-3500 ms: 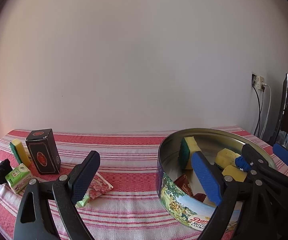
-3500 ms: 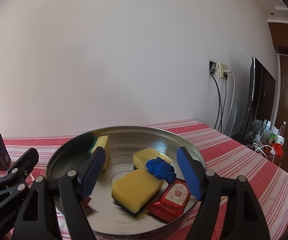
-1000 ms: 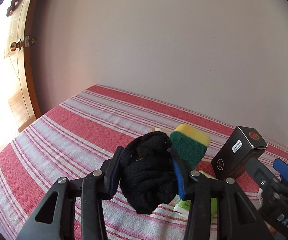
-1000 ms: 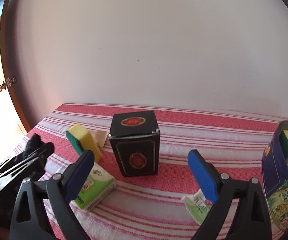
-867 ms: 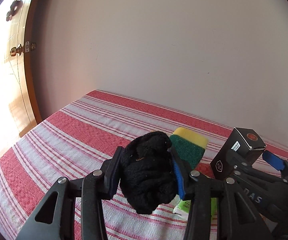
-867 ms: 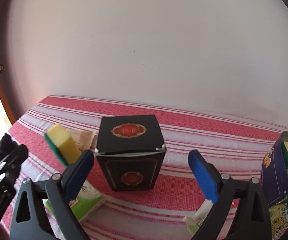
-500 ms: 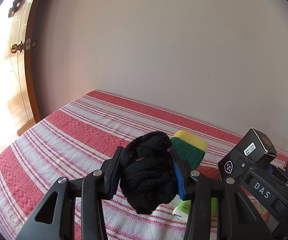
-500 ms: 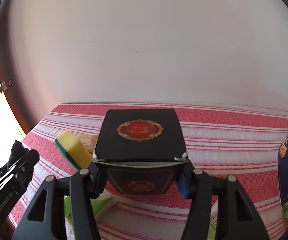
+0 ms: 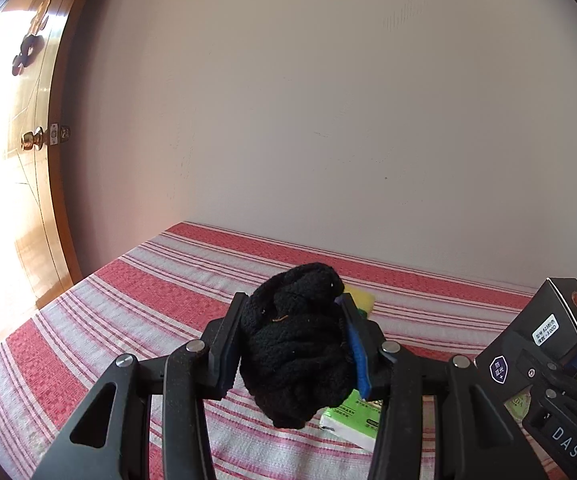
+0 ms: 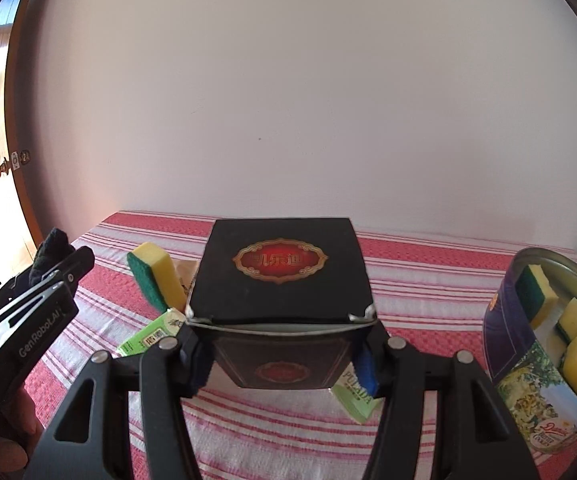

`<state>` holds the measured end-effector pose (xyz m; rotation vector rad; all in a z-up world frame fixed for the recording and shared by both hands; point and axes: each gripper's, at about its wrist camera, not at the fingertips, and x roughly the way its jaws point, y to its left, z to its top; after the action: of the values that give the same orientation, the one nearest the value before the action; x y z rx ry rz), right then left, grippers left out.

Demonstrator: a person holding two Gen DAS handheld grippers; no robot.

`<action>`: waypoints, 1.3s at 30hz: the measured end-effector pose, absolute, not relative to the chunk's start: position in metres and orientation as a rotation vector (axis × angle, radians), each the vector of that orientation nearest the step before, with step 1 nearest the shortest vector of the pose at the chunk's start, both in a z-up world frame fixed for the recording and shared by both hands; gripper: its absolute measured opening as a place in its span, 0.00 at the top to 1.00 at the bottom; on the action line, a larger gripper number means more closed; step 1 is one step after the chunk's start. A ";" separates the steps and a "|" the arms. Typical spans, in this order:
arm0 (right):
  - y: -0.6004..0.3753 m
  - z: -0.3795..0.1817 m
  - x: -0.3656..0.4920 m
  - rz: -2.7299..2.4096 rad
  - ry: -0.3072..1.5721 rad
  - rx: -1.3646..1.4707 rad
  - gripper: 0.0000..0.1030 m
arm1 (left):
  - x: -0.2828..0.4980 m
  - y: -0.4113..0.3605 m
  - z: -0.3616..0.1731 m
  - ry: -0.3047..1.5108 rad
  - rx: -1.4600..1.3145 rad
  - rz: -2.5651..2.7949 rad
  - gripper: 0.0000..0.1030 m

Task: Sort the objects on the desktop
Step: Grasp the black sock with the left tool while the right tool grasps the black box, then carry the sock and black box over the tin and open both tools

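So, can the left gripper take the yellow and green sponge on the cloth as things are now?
Probably not: the left gripper is already shut on the black knit item, so its fingers are full. The sponge itself lies uncovered on the cloth.

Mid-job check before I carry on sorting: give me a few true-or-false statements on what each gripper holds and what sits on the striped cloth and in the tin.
1. The left gripper is shut on the black knit bundle. True.
2. The right gripper is open, with nothing between its fingers. False: it is shut on the black box.
3. The cookie tin holds yellow-and-green sponges. True.
4. The loose sponge on the cloth is blue and pink. False: it is yellow with a green scrub side.
5. A green packet lies on the striped tablecloth by the box. True.
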<state>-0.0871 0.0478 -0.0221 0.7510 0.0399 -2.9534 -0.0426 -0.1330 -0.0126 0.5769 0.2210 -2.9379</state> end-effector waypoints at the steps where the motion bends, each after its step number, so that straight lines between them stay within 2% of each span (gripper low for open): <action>1: 0.052 -0.022 -0.082 -2.960 0.042 0.747 0.44 | -0.040 -0.128 -0.012 0.214 0.581 -2.948 0.54; 18: 0.108 -0.014 -0.036 -3.106 0.055 0.651 0.44 | -0.017 -0.039 -0.005 0.164 0.607 -3.127 0.54; 39: 0.221 0.015 -0.008 -3.311 -0.098 0.581 0.44 | -0.010 0.074 0.027 0.100 0.540 -3.349 0.54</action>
<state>-0.0081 0.2215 0.0151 0.5808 -0.0980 -3.3114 -0.0104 0.0740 0.0273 0.5402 0.0998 -3.3491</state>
